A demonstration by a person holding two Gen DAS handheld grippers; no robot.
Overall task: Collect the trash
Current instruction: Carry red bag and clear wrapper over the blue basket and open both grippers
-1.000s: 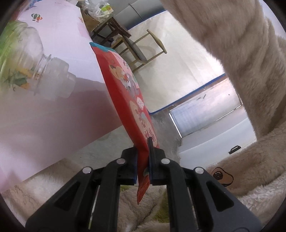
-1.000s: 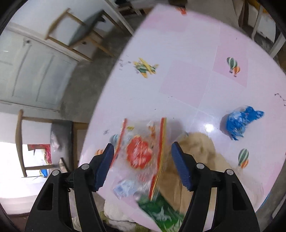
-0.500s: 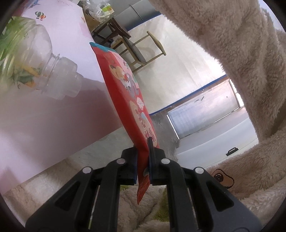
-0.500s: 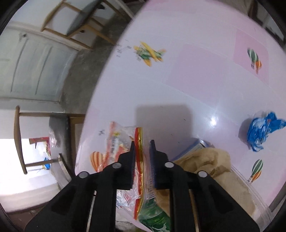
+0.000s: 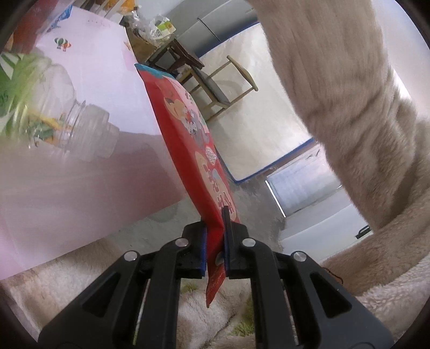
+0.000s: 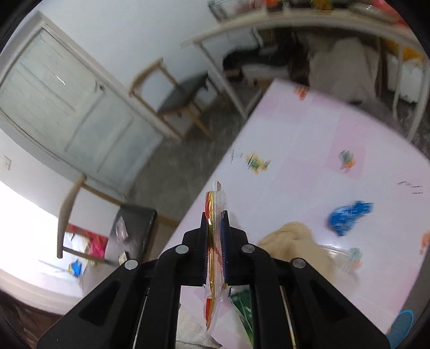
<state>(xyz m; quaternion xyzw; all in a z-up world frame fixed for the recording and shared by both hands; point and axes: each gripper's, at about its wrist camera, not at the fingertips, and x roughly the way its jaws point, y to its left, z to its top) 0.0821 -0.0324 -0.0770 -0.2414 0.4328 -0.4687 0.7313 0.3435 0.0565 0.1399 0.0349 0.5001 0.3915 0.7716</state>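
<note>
My left gripper [image 5: 215, 228] is shut on a red snack bag [image 5: 188, 139] and holds it upright off the edge of the pink table [image 5: 88, 61]. A clear plastic bottle with a green label [image 5: 51, 123] lies on the table to its left. My right gripper [image 6: 215, 222] is shut on a clear wrapper with red and yellow print [image 6: 214, 241] and holds it above the pink table [image 6: 309, 161]. A crumpled blue wrapper [image 6: 349, 216] lies on the table to the right. The green bottle label [image 6: 243, 303] shows just below the wrapper.
My beige fleece sleeve [image 5: 349, 94] fills the right of the left wrist view and also shows in the right wrist view [image 6: 295, 241]. Wooden chairs [image 6: 174, 99] stand beyond the table's left edge. A cluttered shelf [image 6: 295, 16] runs along the back wall.
My right gripper closed on the clear printed wrapper and lifted it off the table, tilting up toward the room. My left gripper kept hold of the red bag, barely moving.
</note>
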